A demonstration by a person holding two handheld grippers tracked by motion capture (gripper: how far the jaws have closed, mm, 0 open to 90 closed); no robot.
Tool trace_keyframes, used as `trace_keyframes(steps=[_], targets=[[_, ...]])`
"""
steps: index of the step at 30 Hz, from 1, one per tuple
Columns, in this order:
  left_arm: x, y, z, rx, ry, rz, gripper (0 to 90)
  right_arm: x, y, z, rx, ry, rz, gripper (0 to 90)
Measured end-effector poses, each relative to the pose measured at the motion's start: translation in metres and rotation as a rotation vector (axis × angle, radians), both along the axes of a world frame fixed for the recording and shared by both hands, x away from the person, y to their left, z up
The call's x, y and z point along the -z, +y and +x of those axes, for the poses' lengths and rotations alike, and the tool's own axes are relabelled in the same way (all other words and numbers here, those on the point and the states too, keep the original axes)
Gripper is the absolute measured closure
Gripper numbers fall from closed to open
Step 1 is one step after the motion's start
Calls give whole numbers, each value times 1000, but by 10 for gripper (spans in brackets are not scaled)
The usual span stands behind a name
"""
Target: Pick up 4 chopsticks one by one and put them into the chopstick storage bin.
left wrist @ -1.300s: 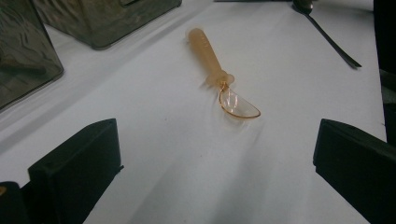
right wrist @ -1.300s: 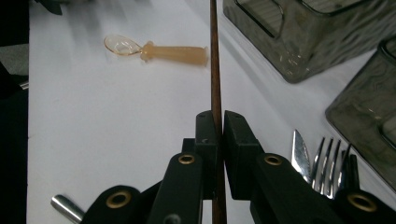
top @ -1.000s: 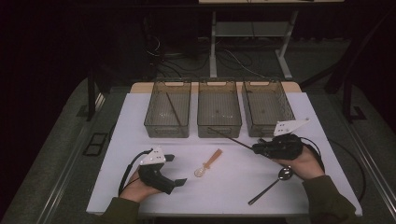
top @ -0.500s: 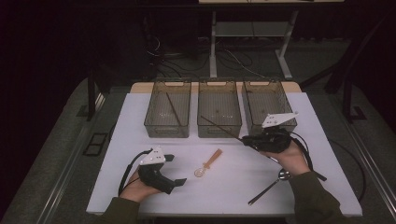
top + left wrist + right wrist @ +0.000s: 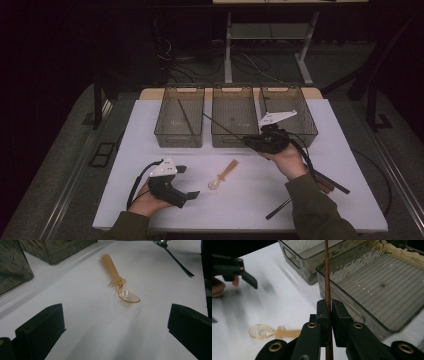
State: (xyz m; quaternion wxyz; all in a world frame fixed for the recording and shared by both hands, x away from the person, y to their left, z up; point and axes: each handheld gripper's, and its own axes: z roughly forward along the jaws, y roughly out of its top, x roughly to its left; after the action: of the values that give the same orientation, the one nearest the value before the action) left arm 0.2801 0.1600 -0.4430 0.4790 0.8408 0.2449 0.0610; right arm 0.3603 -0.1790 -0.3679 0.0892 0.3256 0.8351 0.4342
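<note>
My right gripper (image 5: pixel 328 312) has its pads pinched on a thin brown chopstick (image 5: pixel 327 270), which runs up-frame over the middle bin (image 5: pixel 234 117). It looks stiff, light and slick, so I'd grip nearer mid-length to stop it swivelling. My left gripper (image 5: pixel 113 325) sits spread wide, lower left, near the orange spoon (image 5: pixel 119 282).

Brown chopstick (image 5: pixel 327 277) is looking like matt wood, orange spoon (image 5: pixel 119 282) is showing glossy see-through plastic, bins (image 5: pixel 234 117) smoky ribbed plastic.
</note>
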Motion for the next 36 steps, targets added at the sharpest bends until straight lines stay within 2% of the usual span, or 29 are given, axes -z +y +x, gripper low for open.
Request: trace_keyframes(steps=[15,20,26,30,36], targets=[[0,0,0,4,2,-6,0,-11,46,24,54,14,-25,842],[-1,0,0,4,3,-11,0,-14,58,36,77,17,-51,843],[-1,0,-1,6,0,-4,0,-16,74,52,98,23,-58,842],[-1,0,0,3,0,-17,0,-18,87,62,122,27,-61,842],[-1,1,0,10,-2,-7,1,-20,106,76,148,33,-72,842]])
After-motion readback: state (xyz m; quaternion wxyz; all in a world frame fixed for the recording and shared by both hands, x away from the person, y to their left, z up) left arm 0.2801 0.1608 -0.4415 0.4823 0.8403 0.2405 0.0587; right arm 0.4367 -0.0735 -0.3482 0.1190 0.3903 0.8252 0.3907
